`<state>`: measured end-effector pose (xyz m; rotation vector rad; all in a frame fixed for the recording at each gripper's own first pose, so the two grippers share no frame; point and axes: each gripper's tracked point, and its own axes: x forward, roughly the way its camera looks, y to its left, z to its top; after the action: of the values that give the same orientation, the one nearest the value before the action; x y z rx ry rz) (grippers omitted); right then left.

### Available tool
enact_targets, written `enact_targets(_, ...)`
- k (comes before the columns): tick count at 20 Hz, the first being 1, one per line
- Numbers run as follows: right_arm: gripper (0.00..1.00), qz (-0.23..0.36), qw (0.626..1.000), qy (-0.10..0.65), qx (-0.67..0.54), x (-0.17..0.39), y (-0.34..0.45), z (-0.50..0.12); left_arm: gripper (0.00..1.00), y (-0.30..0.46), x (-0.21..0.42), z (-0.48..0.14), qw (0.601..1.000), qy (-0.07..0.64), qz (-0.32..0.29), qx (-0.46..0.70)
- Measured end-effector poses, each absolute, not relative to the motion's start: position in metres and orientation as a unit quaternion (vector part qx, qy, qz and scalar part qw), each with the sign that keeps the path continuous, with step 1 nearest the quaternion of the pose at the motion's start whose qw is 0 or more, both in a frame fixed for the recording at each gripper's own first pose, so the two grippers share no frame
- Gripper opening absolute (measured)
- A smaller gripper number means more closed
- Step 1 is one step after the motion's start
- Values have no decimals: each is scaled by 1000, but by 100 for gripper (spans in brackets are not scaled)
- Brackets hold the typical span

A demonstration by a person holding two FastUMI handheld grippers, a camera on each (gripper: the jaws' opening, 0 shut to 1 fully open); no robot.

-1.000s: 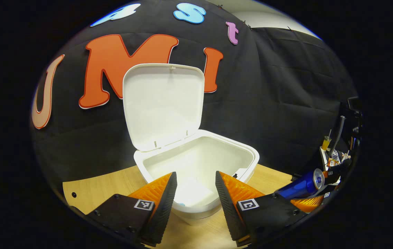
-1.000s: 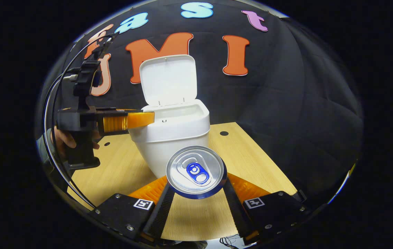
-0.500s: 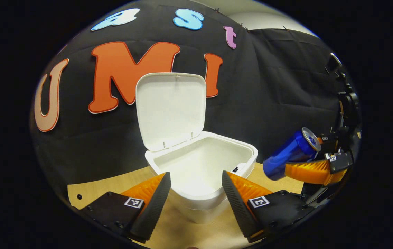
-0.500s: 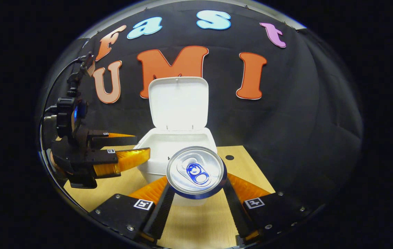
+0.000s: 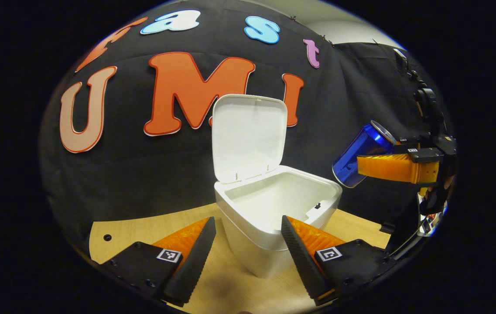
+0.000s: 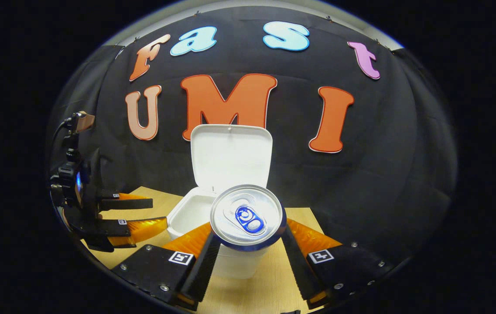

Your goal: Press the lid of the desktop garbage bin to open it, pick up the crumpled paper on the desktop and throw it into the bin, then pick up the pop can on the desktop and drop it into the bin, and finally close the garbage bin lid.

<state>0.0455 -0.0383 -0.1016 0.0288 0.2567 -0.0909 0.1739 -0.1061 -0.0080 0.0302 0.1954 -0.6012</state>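
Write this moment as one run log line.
bin: lid open | right tongs: holding can | left tongs: open, empty

Lighting even and overhead; both views sharp at centre. Strong fisheye bending at edges. Bin (image 5: 274,218) interior glares white, soft shadow on bench (image 6: 252,288) beneath.

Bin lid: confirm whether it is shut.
No, the lid stands upright, hinged open above the white bin.

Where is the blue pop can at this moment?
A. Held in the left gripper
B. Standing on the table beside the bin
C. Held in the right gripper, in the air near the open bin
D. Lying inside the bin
C: the right gripper clamps the pop can beside the open bin.
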Motion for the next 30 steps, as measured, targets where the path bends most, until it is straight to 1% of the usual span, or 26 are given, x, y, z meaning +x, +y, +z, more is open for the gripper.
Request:
enact_targets(1,81,-40,990,133,15,50,-37,-106,98,-101,175,-11,953,98,-286,16)
enact_targets(2,81,-35,990,137,16,56,-36,-108,96,-96,175,-13,955,101,-277,17)
enact_targets(9,81,-8,984,175,11,78,-32,-133,96,-58,176,-25,969,128,-212,0)
enact_targets(21,82,7,977,211,6,99,-33,-162,96,-30,168,-40,976,144,-163,-9)
enact_targets(26,83,14,979,203,8,105,-30,-153,96,-6,164,-44,979,149,-136,-20)
enact_targets(27,78,13,980,197,8,107,-30,-147,96,-2,164,-45,980,149,-130,-21)
enact_targets(28,82,13,982,190,6,110,-29,-140,96,-1,164,-45,980,149,-126,-22)
enact_targets(30,82,13,984,175,2,114,-28,-124,96,8,162,-47,982,149,-118,-23)
